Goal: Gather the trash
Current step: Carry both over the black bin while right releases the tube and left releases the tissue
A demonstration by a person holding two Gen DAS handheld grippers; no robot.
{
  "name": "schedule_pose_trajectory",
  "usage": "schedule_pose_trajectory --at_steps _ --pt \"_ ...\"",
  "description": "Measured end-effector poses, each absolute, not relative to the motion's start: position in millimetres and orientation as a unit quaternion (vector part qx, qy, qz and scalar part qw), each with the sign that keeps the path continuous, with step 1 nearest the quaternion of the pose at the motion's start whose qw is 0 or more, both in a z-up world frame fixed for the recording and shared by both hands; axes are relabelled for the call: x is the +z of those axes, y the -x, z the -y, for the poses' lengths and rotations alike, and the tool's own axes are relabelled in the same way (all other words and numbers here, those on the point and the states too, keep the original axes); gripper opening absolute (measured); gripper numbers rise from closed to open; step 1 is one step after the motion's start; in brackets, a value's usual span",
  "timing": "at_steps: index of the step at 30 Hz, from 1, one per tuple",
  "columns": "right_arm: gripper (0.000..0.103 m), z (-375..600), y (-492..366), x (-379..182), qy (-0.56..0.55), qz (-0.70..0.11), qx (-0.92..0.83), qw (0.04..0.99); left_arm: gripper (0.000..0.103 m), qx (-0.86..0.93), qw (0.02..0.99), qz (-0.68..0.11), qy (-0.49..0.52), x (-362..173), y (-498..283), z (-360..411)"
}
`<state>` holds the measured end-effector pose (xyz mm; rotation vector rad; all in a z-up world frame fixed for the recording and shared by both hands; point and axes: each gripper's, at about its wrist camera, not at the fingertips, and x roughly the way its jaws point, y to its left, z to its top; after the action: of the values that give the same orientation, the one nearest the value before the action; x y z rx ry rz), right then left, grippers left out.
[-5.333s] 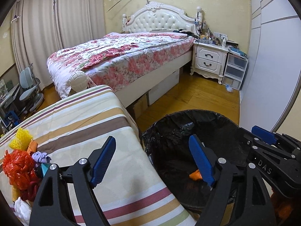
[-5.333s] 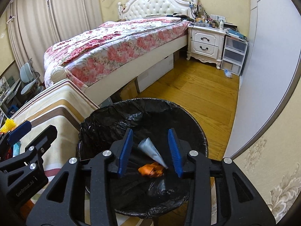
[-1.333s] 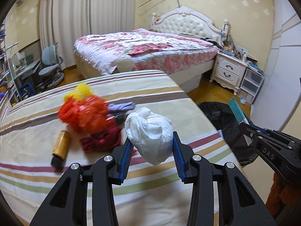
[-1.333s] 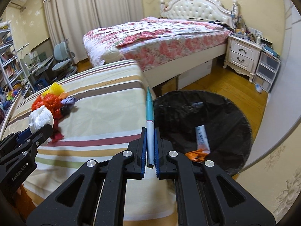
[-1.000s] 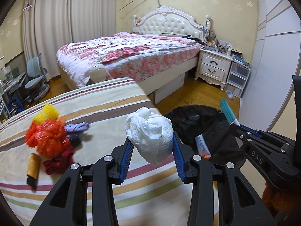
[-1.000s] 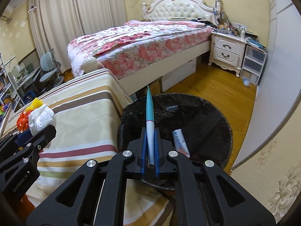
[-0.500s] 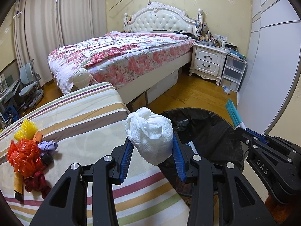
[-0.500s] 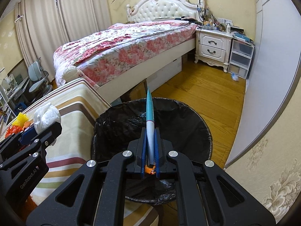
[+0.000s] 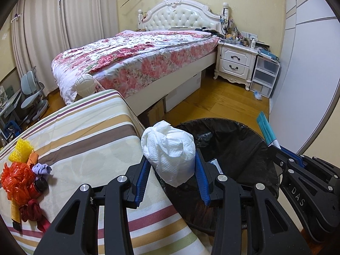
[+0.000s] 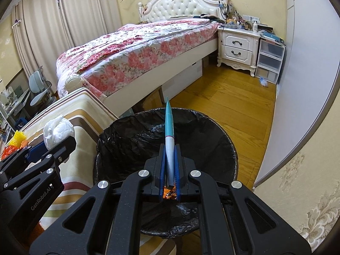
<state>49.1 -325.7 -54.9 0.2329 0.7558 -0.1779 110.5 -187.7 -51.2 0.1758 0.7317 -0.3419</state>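
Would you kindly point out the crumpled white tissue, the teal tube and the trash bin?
crumpled white tissue (image 9: 169,152): left wrist view, middle of the wad.
teal tube (image 10: 169,127): right wrist view, teal upper body.
trash bin (image 10: 131,140): right wrist view, inner wall of the black liner.

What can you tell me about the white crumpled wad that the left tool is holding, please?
The white wad looks like crumpled, dimpled tissue or paper towel, bunched into a rounded lump with a twisted top. The left tool grips it between its blue pads, which press on both sides; its lower tip hangs free. It is held above the striped cloth's edge, beside the black-lined trash bin, not yet over its middle.
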Motion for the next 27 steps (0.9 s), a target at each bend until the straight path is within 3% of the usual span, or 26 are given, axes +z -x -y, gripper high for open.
schedule_pose_trajectory --at_steps 8,10,13,16,22,27 --pt "0.009 330.2 -54.7 -61.4 -0.119 -0.375 -0.091 0.915 0.044 -0.163 0.913 -0.361 -0.094 -55.2 -116.0 194.3" --pt "0.013 331.4 -55.9 -63.1 -0.122 -0.377 -0.091 0.914 0.056 -0.159 0.914 -0.361 -0.096 -56.5 -116.2 195.2" --pt "0.024 333.2 -54.7 -64.8 -0.124 -0.375 -0.097 0.913 0.063 -0.155 0.915 -0.359 -0.1 -58.1 -115.0 195.0" --pt "0.025 333.6 -53.2 -66.2 -0.126 -0.376 -0.099 0.913 0.072 -0.149 0.916 -0.358 -0.099 -59.7 -114.9 193.5" --pt "0.027 333.9 -49.2 -65.2 -0.128 -0.377 -0.103 0.912 0.075 -0.144 0.916 -0.361 -0.094 -60.0 -114.0 186.2" --pt "0.036 323.6 -45.5 -62.5 -0.124 -0.374 -0.095 0.914 0.075 -0.137 0.92 -0.356 -0.093 -54.7 -105.4 169.6"
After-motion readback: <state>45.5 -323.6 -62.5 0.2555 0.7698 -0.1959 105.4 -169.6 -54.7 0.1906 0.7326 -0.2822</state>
